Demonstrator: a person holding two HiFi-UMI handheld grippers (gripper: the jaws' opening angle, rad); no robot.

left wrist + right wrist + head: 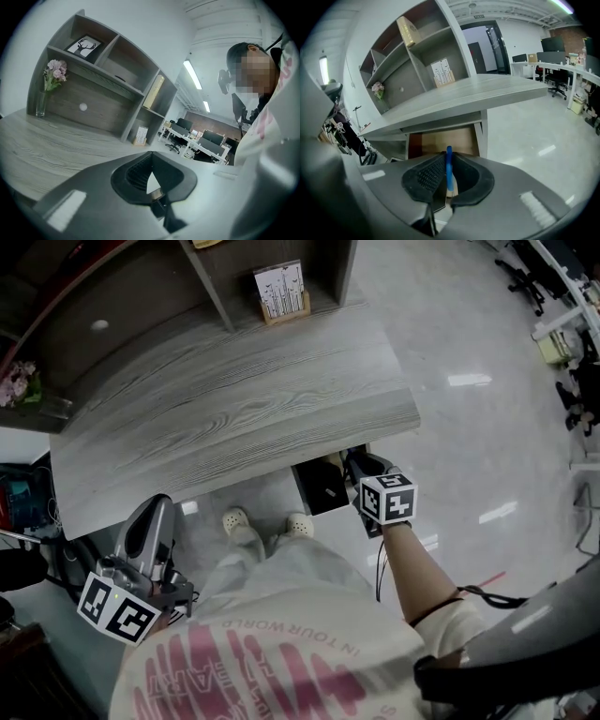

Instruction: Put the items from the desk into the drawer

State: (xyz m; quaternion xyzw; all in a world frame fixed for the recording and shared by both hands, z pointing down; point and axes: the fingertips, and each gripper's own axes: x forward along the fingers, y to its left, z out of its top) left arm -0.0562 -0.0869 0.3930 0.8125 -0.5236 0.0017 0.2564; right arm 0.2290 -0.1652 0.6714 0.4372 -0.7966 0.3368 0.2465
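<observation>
One thin blue stick (448, 166) is seen gripped upright between the jaws of the right hand-held gripper (448, 157), which is angled downward toward the open drawer (440, 140). The drawer is shown pulled out beneath the near edge of the wood-grain tabletop (234, 409), just beside the person's pale clogs (234, 519). The left hand-held gripper (151, 154) is seen closed on nothing, held low at the person's left, off the tabletop's corner. At the rear of the tabletop, a printed card in a wooden stand (281, 292) is pictured inside a lower compartment of the shelf unit (108, 93). A vase of pink flowers (54, 75) is seen at the tabletop's left end, and a framed deer picture (85, 47) is displayed in an upper compartment.
</observation>
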